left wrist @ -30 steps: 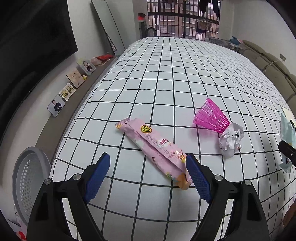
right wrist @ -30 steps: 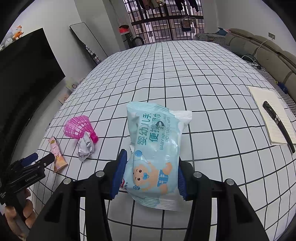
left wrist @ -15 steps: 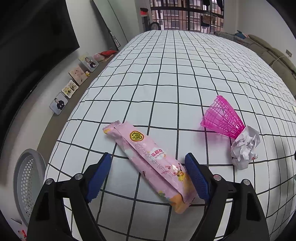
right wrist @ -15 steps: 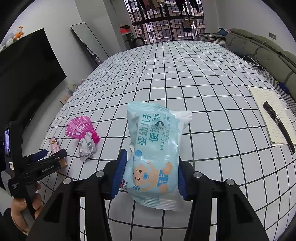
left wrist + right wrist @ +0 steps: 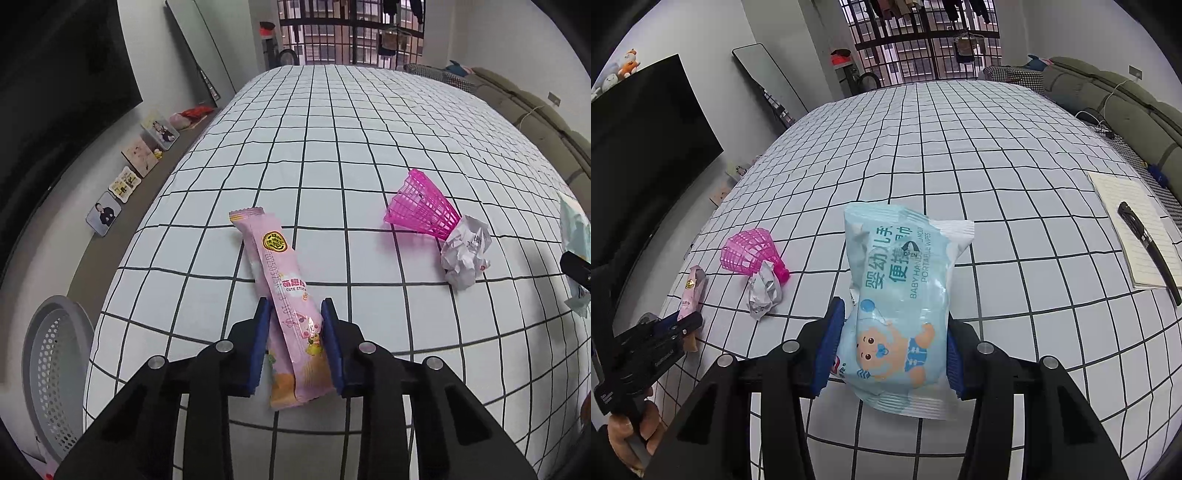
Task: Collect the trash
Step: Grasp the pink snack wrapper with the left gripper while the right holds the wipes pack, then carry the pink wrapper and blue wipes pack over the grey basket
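A pink snack wrapper (image 5: 275, 258) lies lengthwise on the checked cloth (image 5: 332, 129), its near end between the blue pads of my left gripper (image 5: 295, 306). The jaws are closing, and both pads touch the wrapper's sides. In the right wrist view the same left gripper (image 5: 679, 326) sits low at the cloth's left edge over the wrapper (image 5: 690, 291). My right gripper (image 5: 894, 314) is shut on a light blue pack of baby wipes (image 5: 897, 280), held above the cloth. A pink plastic mesh cone (image 5: 421, 208) and a crumpled paper ball (image 5: 465, 251) lie together to the right.
A grey perforated bin (image 5: 51, 354) stands on the floor to the left of the cloth. A notepad (image 5: 1134, 236) with a black pen (image 5: 1148, 247) lies at the right edge. Picture frames (image 5: 129, 170) line a low ledge under a dark screen. A sofa (image 5: 1108, 96) runs along the right.
My left gripper's jaws have gone from wide apart to closed against the pink wrapper, which now lies straight along the fingers. The right gripper and its wipes pack have not moved.
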